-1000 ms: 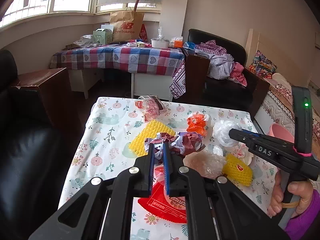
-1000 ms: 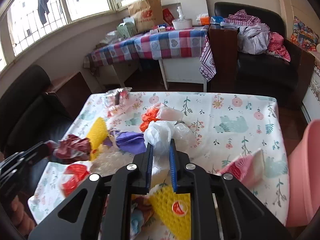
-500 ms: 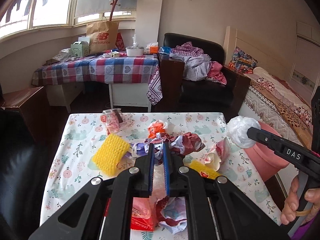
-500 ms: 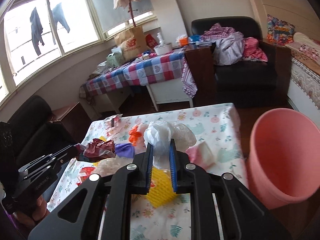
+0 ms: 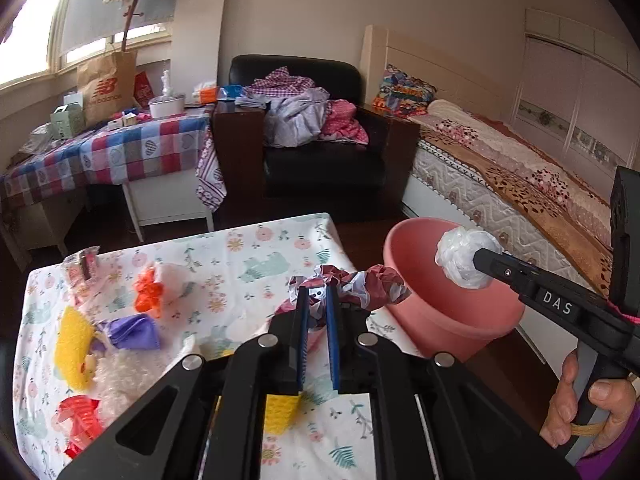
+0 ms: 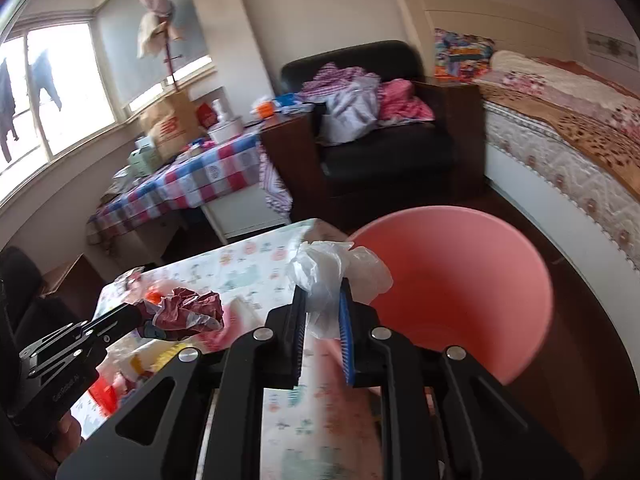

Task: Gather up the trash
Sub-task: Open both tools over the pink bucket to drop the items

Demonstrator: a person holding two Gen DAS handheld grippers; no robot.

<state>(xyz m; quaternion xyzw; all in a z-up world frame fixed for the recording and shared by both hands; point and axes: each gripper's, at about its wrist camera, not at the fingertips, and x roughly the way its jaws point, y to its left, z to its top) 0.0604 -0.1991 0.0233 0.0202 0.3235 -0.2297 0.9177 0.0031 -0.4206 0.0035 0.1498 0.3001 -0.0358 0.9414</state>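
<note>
Beside table (image 5: 248, 248): pink bin (image 5: 408, 248). Right gripper (image 6: 323, 300) clamped on white bag (image 6: 320, 276) over rim; left gripper (image 5: 316, 300) clamped on maroon wrapper (image 5: 384, 284), short of it.

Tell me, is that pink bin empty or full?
Cannot tell fully: the pink bin shows only bare inner wall in the right wrist view; its bottom is hidden.

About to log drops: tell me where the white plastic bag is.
In the left wrist view, the white plastic bag is pinched in the right gripper, above the pink bin.
</note>
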